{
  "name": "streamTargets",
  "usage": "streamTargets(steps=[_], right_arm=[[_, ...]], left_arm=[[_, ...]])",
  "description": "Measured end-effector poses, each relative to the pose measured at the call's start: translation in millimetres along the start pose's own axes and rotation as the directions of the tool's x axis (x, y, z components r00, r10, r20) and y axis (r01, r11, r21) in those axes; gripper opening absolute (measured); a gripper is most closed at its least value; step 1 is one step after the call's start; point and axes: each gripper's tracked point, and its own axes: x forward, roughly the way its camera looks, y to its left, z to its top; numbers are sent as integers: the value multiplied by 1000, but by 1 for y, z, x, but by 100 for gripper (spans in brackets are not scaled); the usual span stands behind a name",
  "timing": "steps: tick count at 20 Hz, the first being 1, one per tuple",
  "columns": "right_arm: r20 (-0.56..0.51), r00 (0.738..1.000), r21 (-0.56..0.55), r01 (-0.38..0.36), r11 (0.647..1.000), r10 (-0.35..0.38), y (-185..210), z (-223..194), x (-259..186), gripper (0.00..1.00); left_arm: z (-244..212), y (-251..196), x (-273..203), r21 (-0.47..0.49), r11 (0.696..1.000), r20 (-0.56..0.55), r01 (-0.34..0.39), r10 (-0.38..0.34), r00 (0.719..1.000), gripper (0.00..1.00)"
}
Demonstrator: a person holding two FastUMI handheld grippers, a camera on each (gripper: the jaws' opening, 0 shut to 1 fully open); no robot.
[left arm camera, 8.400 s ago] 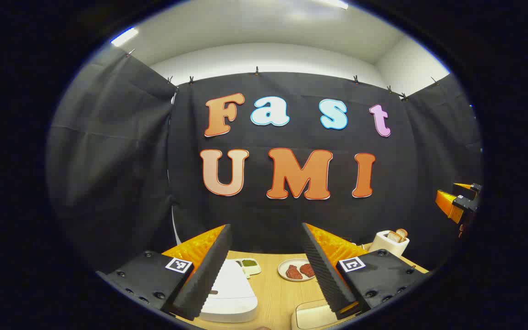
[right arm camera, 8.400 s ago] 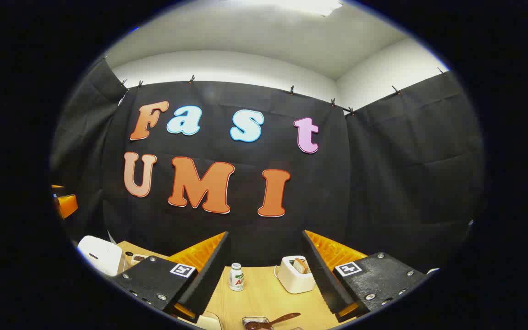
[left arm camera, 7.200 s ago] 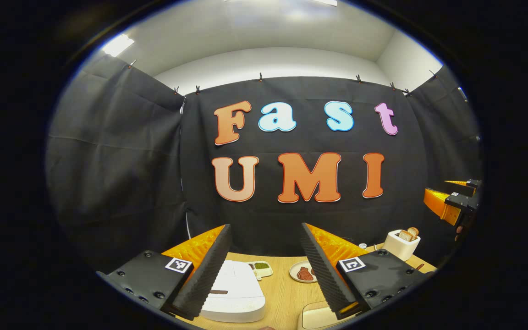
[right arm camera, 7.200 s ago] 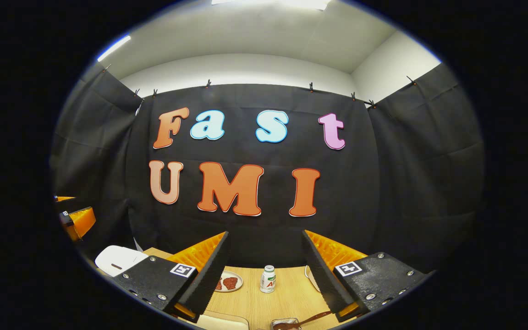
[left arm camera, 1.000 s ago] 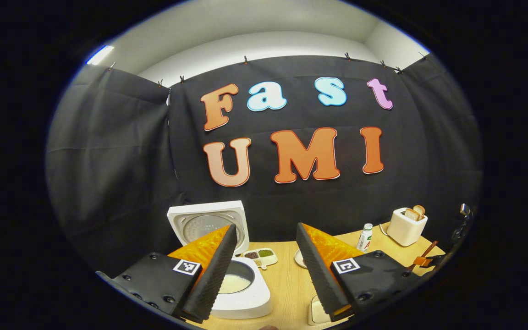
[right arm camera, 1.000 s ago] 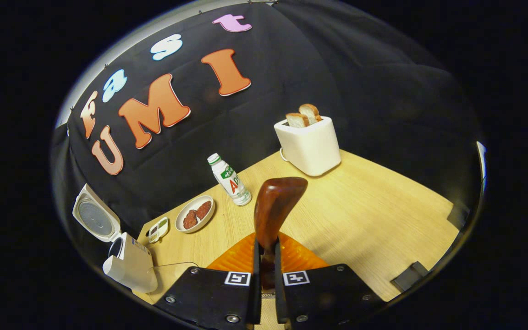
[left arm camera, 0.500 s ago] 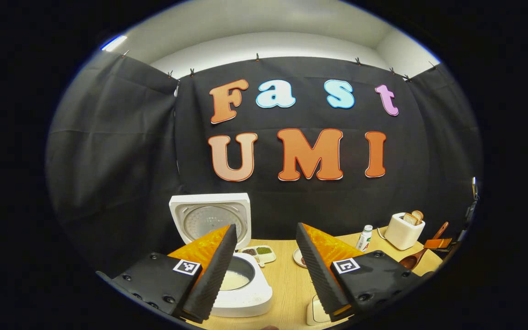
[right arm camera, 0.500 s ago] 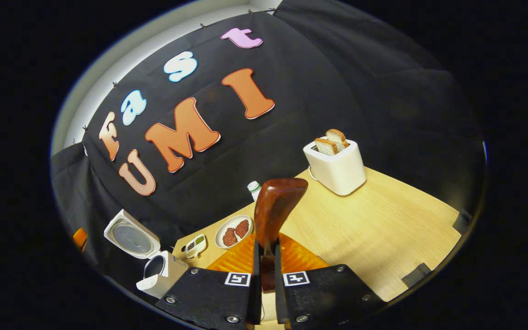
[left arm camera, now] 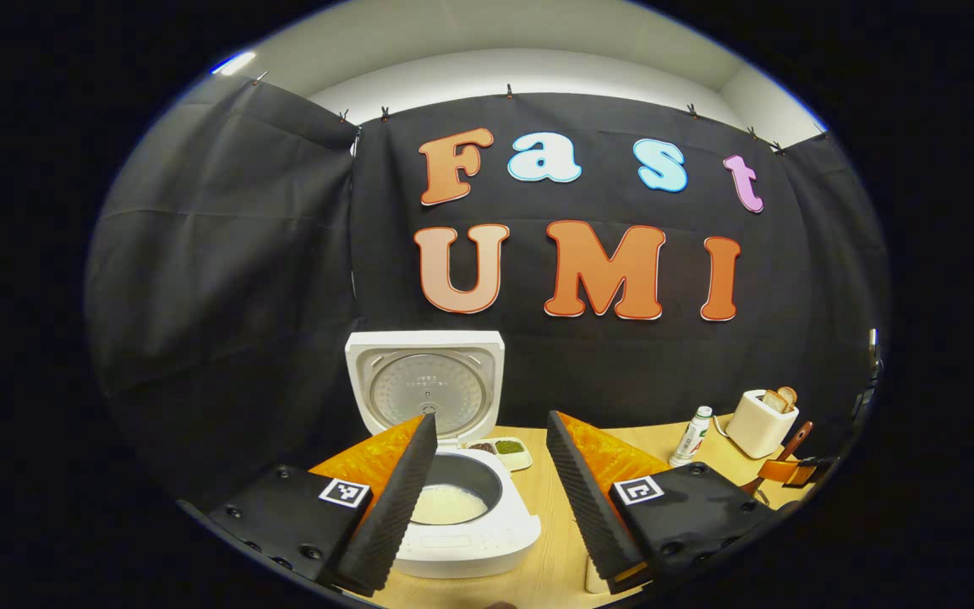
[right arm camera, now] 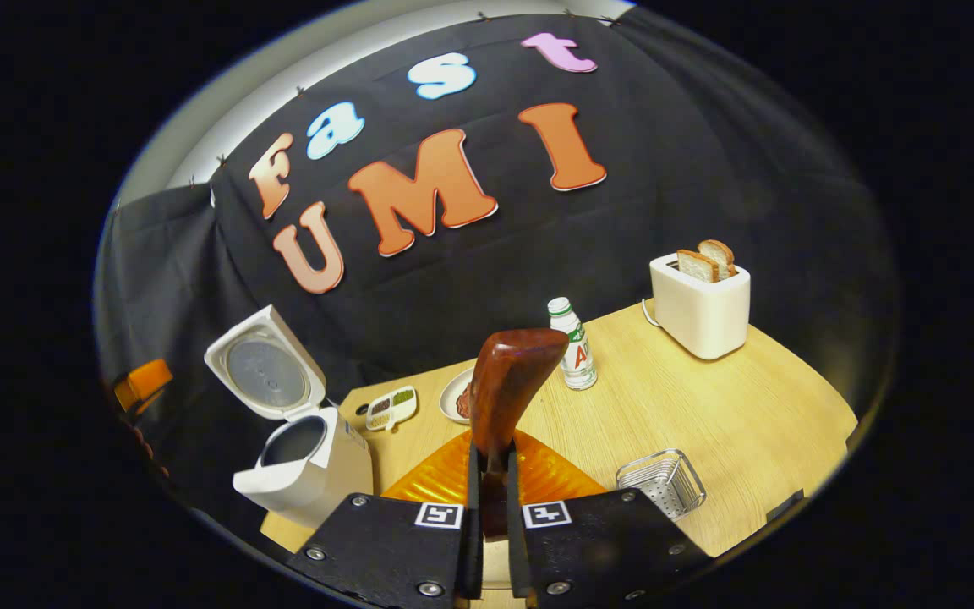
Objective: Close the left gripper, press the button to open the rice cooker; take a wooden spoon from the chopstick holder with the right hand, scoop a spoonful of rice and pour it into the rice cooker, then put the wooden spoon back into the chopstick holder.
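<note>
The white rice cooker (left arm camera: 462,533) stands open with its lid (left arm camera: 424,389) upright and something white in its pot (left arm camera: 449,505). My left gripper (left arm camera: 487,499) hovers open just in front of it, holding nothing. My right gripper (right arm camera: 487,474) is shut on the handle of the brown wooden spoon (right arm camera: 508,381), whose bowl points up and forward. I see no rice on the side of the spoon facing me. The rice cooker (right arm camera: 305,461) lies to the spoon's left. The wire chopstick holder (right arm camera: 663,482) sits at the lower right. In the left gripper view the right gripper (left arm camera: 791,467) is at the far right.
On the wooden table (right arm camera: 707,406) stand a white toaster (right arm camera: 701,304) with bread, a small bottle (right arm camera: 571,342), a plate of meat (right arm camera: 456,395) and a small divided dish (right arm camera: 391,408). A cream container edge (left arm camera: 593,579) shows under my left gripper. Black cloth walls close the back.
My right gripper has swung left with the spoon, bringing the cooker closer and the wire holder into view. The left gripper view has shifted so the open cooker sits more central.
</note>
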Motion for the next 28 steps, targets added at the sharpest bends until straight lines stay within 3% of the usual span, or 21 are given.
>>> streamTargets(steps=[3, 7, 15, 21, 28], right_arm=[[-29, 999, -141, 16, 990, -20, 8, -22, 9, 12], [-44, 995, -325, 70, 943, -89, 7, -47, 23, 12], [-41, 984, -466, 134, 874, -173, 5, -78, 43, 11], [-74, 983, -442, 118, 889, -167, 19, -100, 41, 10], [-155, 977, -210, 110, 971, -144, 40, -118, 43, 10]], left_arm=[[-6, 14, -1, -1, 1000, -13, -22, 22, 1000, 89], [-12, 29, -1, -1, 999, -30, -47, 47, 998, 90], [-21, 55, -5, -2, 997, -48, -84, 83, 995, 90], [-30, 69, -6, -20, 994, -67, -103, 101, 993, 90], [-33, 80, -9, -6, 995, -76, -100, 100, 992, 90]])
